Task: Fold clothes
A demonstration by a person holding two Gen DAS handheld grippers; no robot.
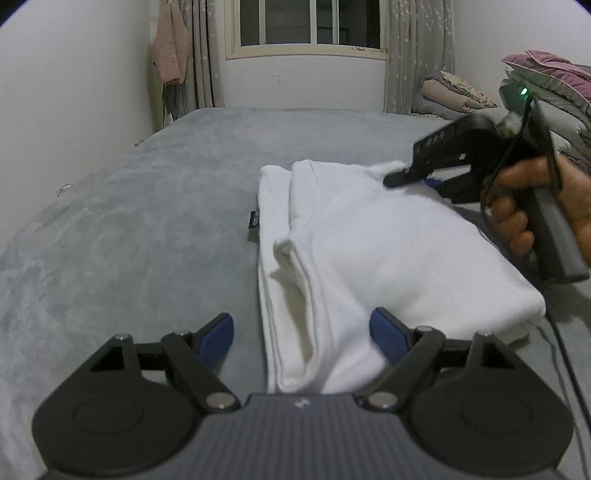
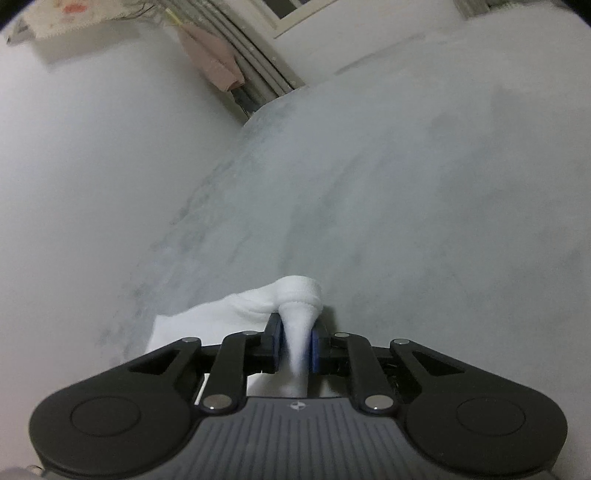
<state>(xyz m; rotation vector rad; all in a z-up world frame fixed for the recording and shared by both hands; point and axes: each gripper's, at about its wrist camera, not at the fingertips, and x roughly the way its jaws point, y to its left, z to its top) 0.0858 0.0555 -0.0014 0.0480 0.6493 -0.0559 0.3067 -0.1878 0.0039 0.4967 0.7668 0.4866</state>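
A: Two claws, one white garment point(image 1: 369, 251). Where's it lying?

B: On the grey bed point(image 1: 147, 221), right of centre in the left wrist view, partly folded, long layered edge running near to far. Small dark tag point(image 1: 254, 220) pokes out at its left edge.

A: Left claw point(image 1: 303, 332)?

B: Jaws spread wide, blue pads apart. Near end of the garment sits between them; the right pad point(image 1: 386, 328) is at the cloth, the left pad point(image 1: 218, 332) is over bare bed cover. No squeeze on anything.

A: Right claw point(image 2: 295, 349)?

B: Pinched on a bunched fold of the white garment point(image 2: 299, 306). In the right wrist view both blue pads press the cloth from either side, and a rolled hem bulges just beyond the tips. That view is blurred further out.

A: Seen from the left side too?

B: Yes, the right claw point(image 1: 397, 179) is at the garment's far right corner, tips on the cloth, a hand point(image 1: 524, 206) around its handle, green light on top.

A: Background, quick.

B: Window point(image 1: 310, 22) on the far wall with curtains point(image 1: 417, 55) at both sides, pink cloth point(image 1: 170, 44) hanging far left, stacked bedding point(image 1: 546, 85) far right. A dark cable point(image 1: 569, 369) trails over the bed near right.
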